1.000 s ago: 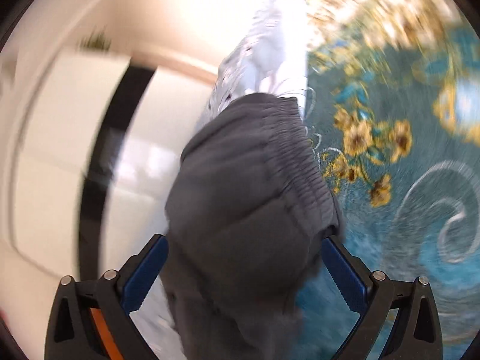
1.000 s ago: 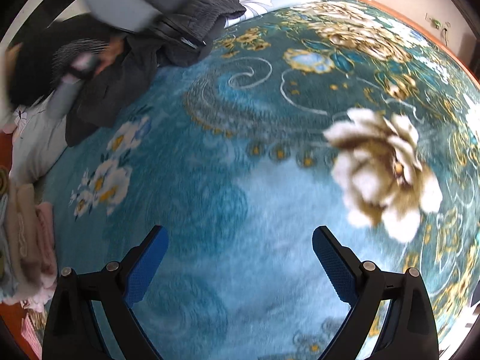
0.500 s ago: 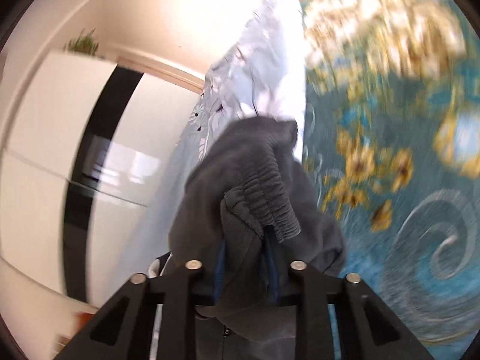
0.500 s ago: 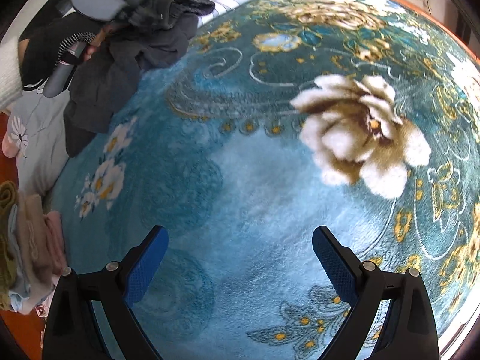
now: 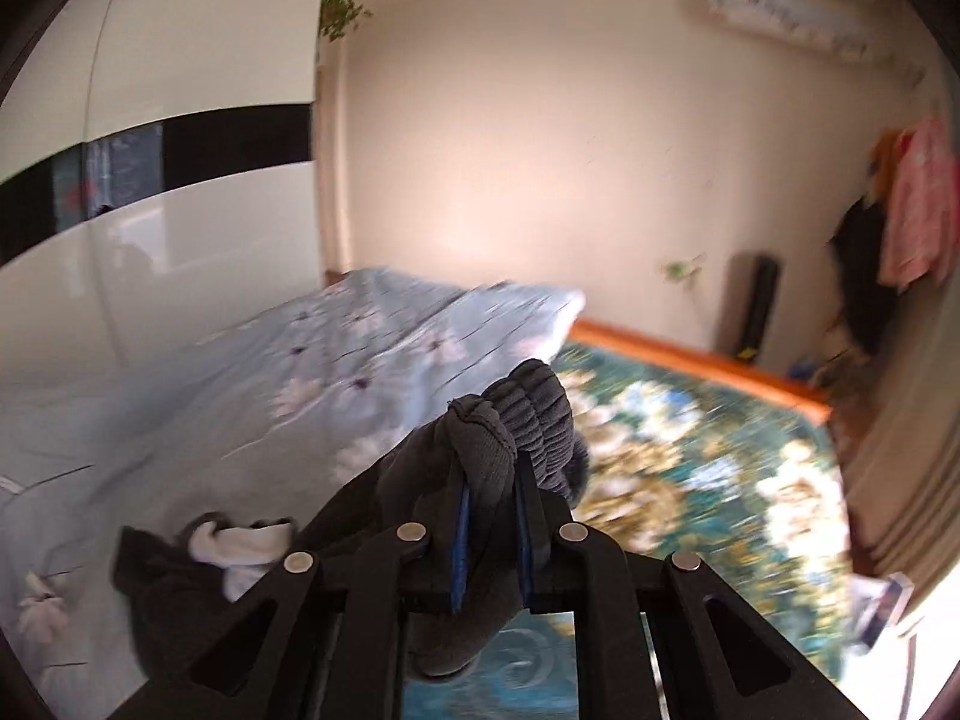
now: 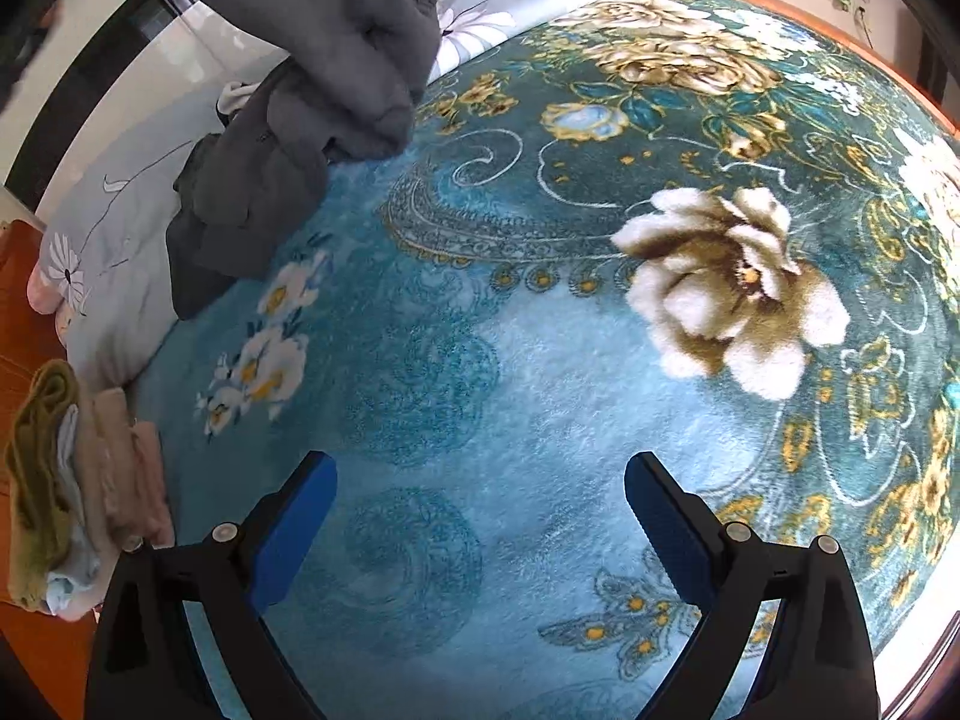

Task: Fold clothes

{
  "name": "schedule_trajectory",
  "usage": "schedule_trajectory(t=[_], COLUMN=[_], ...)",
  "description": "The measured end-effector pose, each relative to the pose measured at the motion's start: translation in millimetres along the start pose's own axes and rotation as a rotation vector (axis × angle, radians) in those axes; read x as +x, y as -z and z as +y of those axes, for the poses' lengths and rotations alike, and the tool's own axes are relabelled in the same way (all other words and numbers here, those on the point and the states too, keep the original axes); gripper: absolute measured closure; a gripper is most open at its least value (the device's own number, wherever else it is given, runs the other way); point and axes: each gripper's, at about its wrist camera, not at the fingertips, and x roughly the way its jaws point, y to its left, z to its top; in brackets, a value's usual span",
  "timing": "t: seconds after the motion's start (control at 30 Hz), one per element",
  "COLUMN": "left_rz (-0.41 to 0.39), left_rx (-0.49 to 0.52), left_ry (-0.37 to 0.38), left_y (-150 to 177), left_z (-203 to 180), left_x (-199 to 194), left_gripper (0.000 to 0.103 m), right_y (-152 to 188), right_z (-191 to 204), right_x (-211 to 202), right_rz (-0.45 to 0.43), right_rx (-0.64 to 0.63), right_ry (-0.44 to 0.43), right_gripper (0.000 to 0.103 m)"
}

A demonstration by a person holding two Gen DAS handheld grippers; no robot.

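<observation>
My left gripper (image 5: 491,471) is shut on the ribbed waistband of a dark grey garment (image 5: 516,414) and holds it lifted, the cloth bunched between the blue pads and hanging below. In the right wrist view the same grey garment (image 6: 324,54) hangs at the top left, its lower part trailing onto the teal floral blanket (image 6: 480,330). My right gripper (image 6: 480,480) is open and empty, low over the blanket's middle, well apart from the garment.
A pale blue floral quilt (image 5: 336,360) lies along the bed's far side, with a white item (image 5: 240,546) and dark clothing (image 5: 162,594) beside it. A stack of folded clothes (image 6: 78,480) sits at the left edge. A white wardrobe (image 5: 150,180) stands behind.
My left gripper closed on the grey garment's waistband and lifted it, tilting the view up toward the wall. The right gripper stayed open over the blanket, shifting slightly.
</observation>
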Motion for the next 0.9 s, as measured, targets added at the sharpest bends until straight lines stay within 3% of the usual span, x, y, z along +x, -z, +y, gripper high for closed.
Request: schedule_trajectory(t=[0.1, 0.2, 0.37, 0.43, 0.53, 0.63, 0.77, 0.8, 0.9], left_rz=[-0.019, 0.025, 0.249, 0.344, 0.482, 0.614, 0.697, 0.713, 0.754], left_rx=[-0.047, -0.074, -0.093, -0.072, -0.076, -0.132, -0.161, -0.169, -0.246], left_ry=[0.164, 0.292, 0.477, 0.511, 0.522, 0.52, 0.532, 0.537, 0.544], left_y=[-5, 7, 68, 97, 142, 176, 195, 196, 203], left_z=[-29, -71, -171, -212, -240, -241, -239, -239, -228], left_x=[-12, 7, 69, 93, 122, 143, 151, 151, 148], left_gripper=[0.091, 0.091, 0.091, 0.091, 0.091, 0.091, 0.084, 0.078, 0.044], right_y=[2, 6, 17, 23, 30, 39, 44, 45, 44], right_z=[-13, -28, -57, -71, -86, -100, -118, -122, -133], right_x=[-7, -17, -35, -38, -38, -35, -25, -22, -16], right_rz=[0.0, 0.0, -0.009, 0.001, 0.02, 0.038, 0.062, 0.067, 0.075], right_rx=[0.039, 0.086, 0.16, 0.199, 0.238, 0.269, 0.322, 0.335, 0.363], right_ry=[0.008, 0.021, 0.056, 0.077, 0.093, 0.099, 0.073, 0.065, 0.031], right_gripper=[0.006, 0.006, 0.006, 0.006, 0.006, 0.006, 0.006, 0.006, 0.006])
